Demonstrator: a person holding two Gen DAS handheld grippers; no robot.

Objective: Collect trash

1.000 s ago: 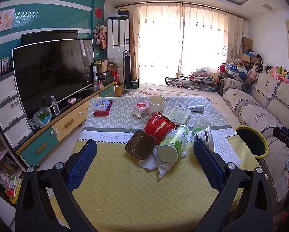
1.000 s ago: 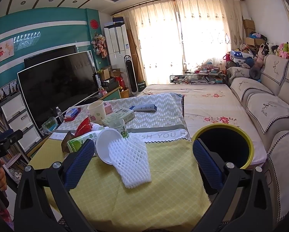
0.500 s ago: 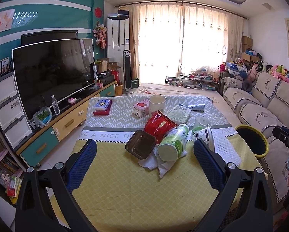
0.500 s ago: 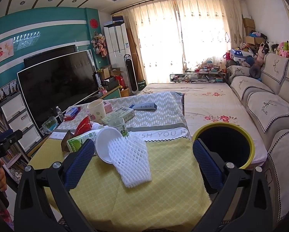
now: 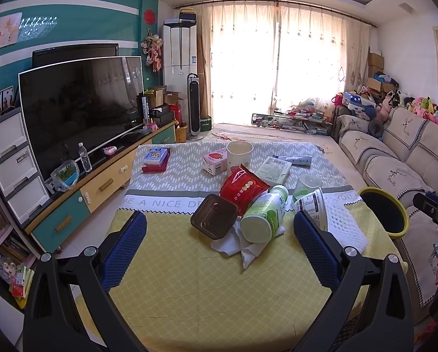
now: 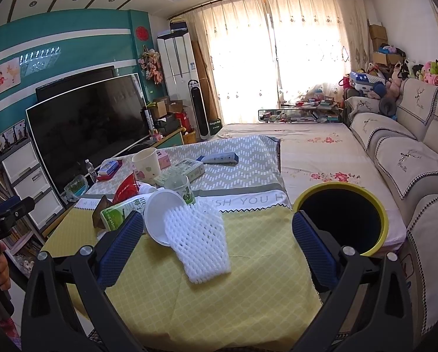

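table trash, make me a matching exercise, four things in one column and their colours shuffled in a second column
Things:
1. snack bag
2. foam net
3. food container
4. bin rim

Colours:
a. yellow
b. dark brown
c. red
d. white

Pairs: 1-c, 2-d, 3-b, 4-a

Setting was a home living room. A large television [image 5: 81, 111] stood on a low cabinet [image 5: 101, 187] against a teal wall. Opposite the television ran a beige sofa [image 5: 395, 158] with plush toys [image 5: 424, 110] along its back. Beyond the television, sheer curtains [image 5: 277, 64] covered a bright window; a tower fan [image 5: 194, 105] stood beside them.
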